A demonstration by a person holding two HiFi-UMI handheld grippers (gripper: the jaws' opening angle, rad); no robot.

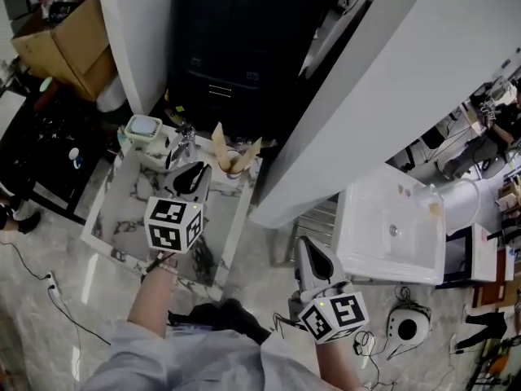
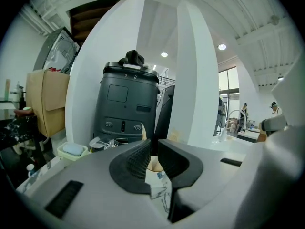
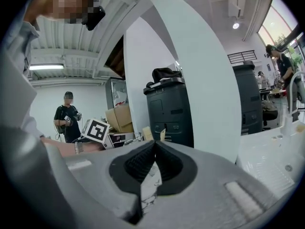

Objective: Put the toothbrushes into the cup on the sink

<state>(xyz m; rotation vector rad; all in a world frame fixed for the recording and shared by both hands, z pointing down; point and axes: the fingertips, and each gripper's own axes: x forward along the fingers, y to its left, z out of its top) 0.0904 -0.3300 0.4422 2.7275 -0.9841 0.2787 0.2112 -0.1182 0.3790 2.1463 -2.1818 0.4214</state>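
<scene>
2 toothbrushes (image 1: 218,140) in cup (image 1: 235,167)

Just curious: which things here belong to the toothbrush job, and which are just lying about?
In the job: toothbrushes, cup, left gripper, right gripper.
Lying about: soap dish, tap, cardboard box, white basin.

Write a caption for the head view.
Left tool hangs over a marble-patterned sink counter where beige toothbrushes stand in a pale cup; right tool shut, off to the side.
</scene>
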